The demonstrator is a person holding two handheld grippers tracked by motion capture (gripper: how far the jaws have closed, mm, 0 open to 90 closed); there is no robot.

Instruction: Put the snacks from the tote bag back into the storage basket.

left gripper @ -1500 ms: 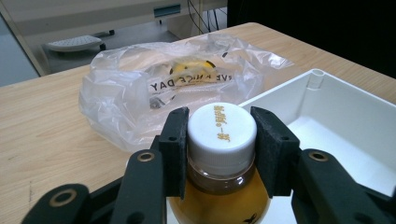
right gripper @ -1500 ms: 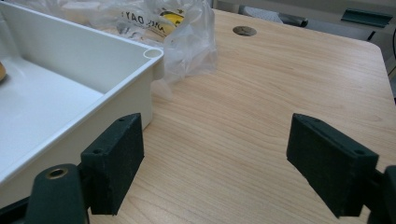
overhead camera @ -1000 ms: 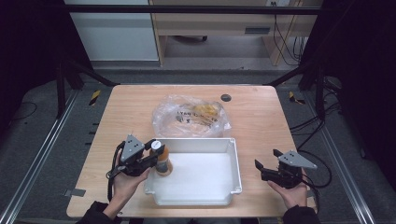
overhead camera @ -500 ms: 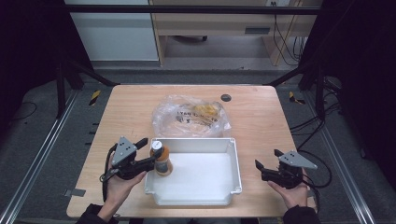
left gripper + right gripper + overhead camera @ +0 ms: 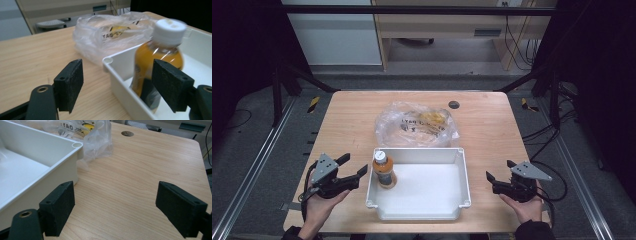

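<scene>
A small bottle (image 5: 383, 170) of amber liquid with a white cap stands upright in the left end of a white tray (image 5: 432, 212). My left gripper (image 5: 354, 165) is open on the table just left of the tray, apart from the bottle. In the left gripper view the bottle (image 5: 160, 50) stands behind the tray wall (image 5: 117, 62), between and beyond the wide-set jaws of the left gripper (image 5: 120, 85). My right gripper (image 5: 499, 170) is open to the right of the tray, holding nothing. The right gripper view has the right gripper (image 5: 120, 207) over bare wood beside the tray (image 5: 37, 157).
A crumpled clear plastic bag (image 5: 417, 125) with something yellow inside lies just behind the tray, touching its far rim. A dark round hole (image 5: 454, 104) sits near the back edge of the wooden table (image 5: 492, 130). Black frame rails stand on both sides of the table.
My left gripper let go of the bottle, opened, and drew back to the left away from the tray. The bottle stays standing in the tray. The right gripper barely moved.
</scene>
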